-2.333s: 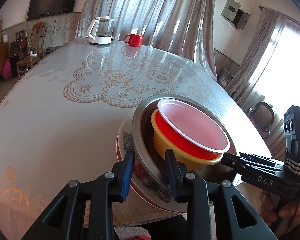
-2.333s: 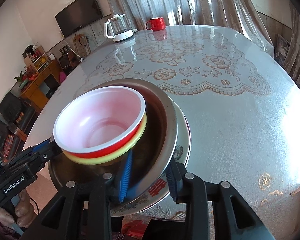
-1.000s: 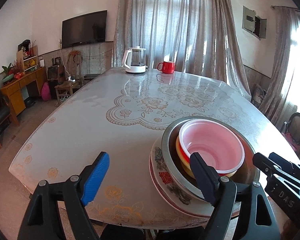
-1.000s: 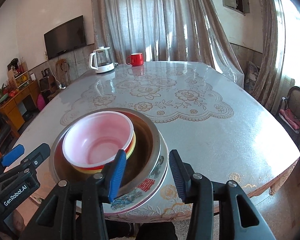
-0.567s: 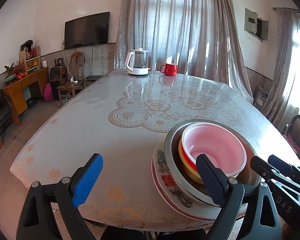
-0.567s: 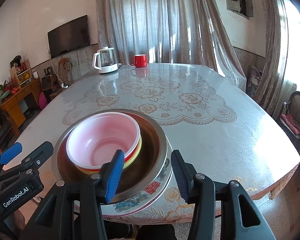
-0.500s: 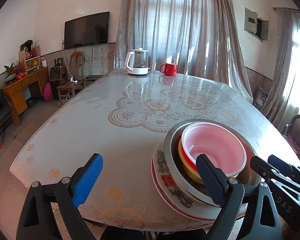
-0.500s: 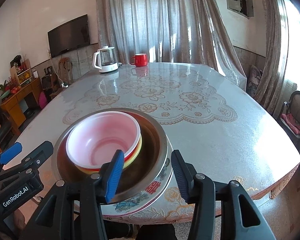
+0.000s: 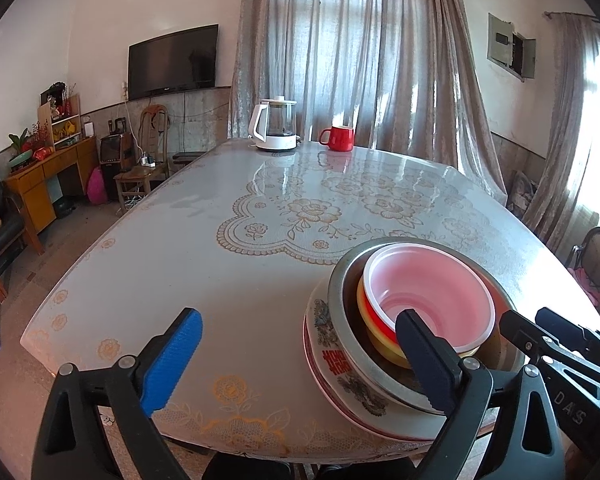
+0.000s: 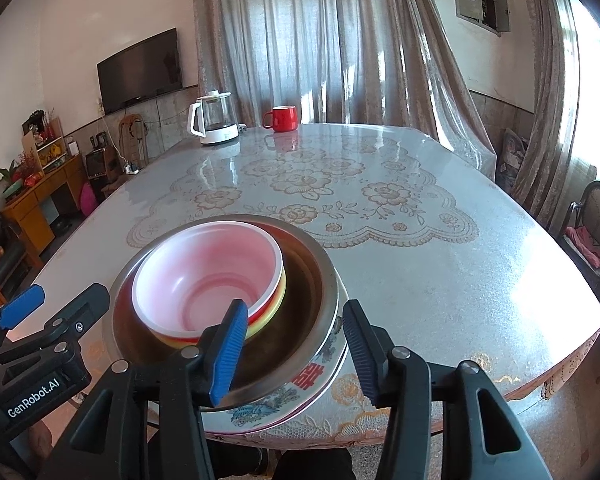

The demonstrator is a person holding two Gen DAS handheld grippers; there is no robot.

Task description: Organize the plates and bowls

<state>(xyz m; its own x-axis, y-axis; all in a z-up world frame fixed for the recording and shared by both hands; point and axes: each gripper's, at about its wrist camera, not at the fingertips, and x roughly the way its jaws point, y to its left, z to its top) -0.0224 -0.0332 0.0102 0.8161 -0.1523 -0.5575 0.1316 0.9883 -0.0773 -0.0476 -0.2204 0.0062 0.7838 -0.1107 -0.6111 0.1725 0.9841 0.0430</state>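
Observation:
A stack stands at the table's near edge: a patterned plate (image 9: 340, 364) (image 10: 320, 376) at the bottom, a steel bowl (image 9: 340, 280) (image 10: 312, 280) on it, then a yellow bowl (image 9: 380, 344) and a red bowl with a white rim and pink inside (image 9: 432, 300) (image 10: 208, 276). My left gripper (image 9: 300, 360) is open wide, pulled back just left of the stack and empty. My right gripper (image 10: 296, 348) is open, its fingers on either side of the stack's near rim without touching it.
A white kettle (image 9: 274, 124) (image 10: 214, 122) and a red mug (image 9: 340, 138) (image 10: 284, 118) stand at the table's far end. The lace-patterned table (image 9: 204, 248) overhangs the floor. Chairs stand at the right (image 10: 596, 216) and far left (image 9: 144, 160).
Both grippers let go of the stack's rim, opened and drew back and up. The stack now rests flat on the table. In the last half second nothing moved.

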